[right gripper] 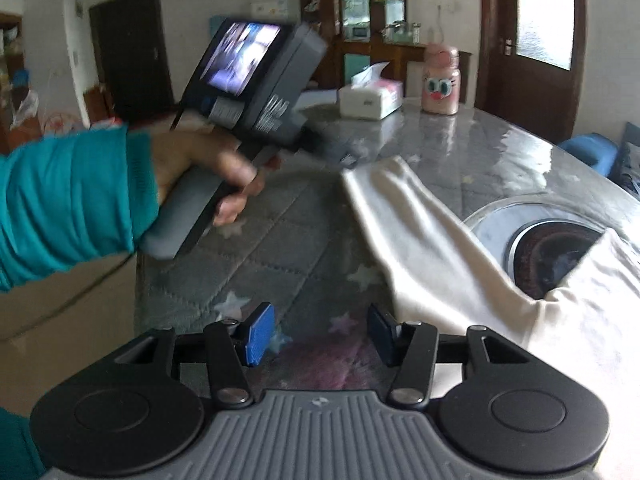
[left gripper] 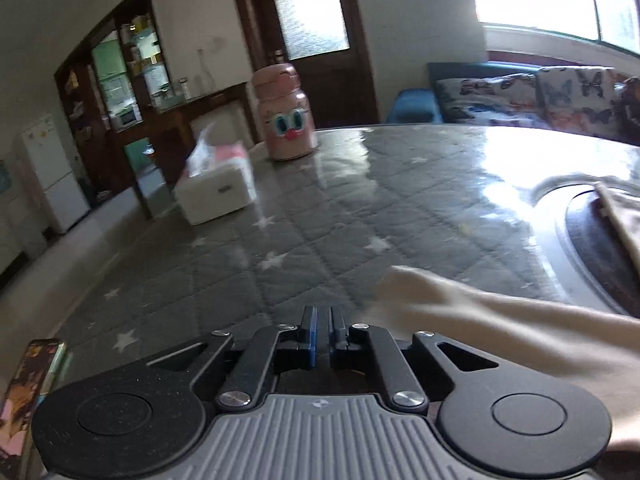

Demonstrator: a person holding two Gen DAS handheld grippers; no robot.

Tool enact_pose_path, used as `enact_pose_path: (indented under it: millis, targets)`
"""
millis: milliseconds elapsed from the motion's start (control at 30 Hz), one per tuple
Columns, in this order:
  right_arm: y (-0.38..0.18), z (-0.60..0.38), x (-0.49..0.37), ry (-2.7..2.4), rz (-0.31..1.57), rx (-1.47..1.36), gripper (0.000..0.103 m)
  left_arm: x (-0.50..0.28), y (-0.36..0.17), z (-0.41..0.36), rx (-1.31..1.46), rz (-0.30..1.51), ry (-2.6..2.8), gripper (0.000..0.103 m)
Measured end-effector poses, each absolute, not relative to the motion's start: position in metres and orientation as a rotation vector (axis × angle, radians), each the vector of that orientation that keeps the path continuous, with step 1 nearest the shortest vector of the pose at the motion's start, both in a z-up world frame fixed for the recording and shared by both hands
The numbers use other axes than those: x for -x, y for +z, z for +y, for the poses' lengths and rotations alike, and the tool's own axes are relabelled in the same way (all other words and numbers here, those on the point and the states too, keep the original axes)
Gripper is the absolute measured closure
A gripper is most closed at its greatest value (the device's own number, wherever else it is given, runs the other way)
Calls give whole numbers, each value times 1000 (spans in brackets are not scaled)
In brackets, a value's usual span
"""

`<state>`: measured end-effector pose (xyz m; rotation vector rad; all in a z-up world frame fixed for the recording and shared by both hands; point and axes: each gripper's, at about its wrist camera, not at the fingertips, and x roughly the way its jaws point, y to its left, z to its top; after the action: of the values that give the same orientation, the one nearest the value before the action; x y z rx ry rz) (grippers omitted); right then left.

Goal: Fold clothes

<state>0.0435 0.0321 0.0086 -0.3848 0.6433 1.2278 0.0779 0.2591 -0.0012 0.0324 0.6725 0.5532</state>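
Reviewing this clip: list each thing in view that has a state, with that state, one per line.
Left gripper: jaws shut, nothing between them.
Right gripper: jaws open, empty.
Cream garment: spread unfolded on the table, one sleeve stretched out.
Tissue box: open, a tissue sticking up.
Pink bottle: upright, lid closed.
Door: closed.

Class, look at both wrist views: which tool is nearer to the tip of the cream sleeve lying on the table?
Left. The left tool, shut and empty, sits just beside the cream sleeve tip. The right tool, open, is further back along the sleeve, near the body of the garment.
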Motion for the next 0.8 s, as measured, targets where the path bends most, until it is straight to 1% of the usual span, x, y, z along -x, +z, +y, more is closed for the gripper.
enact_pose_path:
  millis: [100, 200, 333, 433, 600, 633, 667, 733, 800]
  targets:
    - [18, 21, -51, 1193, 637, 370, 51, -66, 6, 258, 27, 645, 513, 96]
    - [20, 14, -55, 1165, 644, 390, 51, -57, 15, 237, 37, 601, 373, 95]
    - [17, 6, -54, 1132, 656, 407, 50, -62, 16, 208, 75, 610, 196, 94]
    - [16, 0, -54, 1123, 669, 408, 50, -71, 9, 192, 29, 618, 153, 94]
    - [15, -9, -50, 1118, 676, 418, 50, -77, -3, 199, -32, 642, 216, 92]
    - [15, -11, -50, 1115, 677, 415, 50, -77, -5, 203, -63, 638, 258, 90]
    - [15, -12, -50, 1114, 678, 413, 49, -74, -5, 210, -60, 636, 294, 85]
    - [14, -12, -51, 1111, 679, 409, 49, -71, -5, 228, -32, 635, 368, 82]
    - [14, -12, -51, 1107, 679, 403, 49, -68, -4, 242, 3, 634, 430, 81]
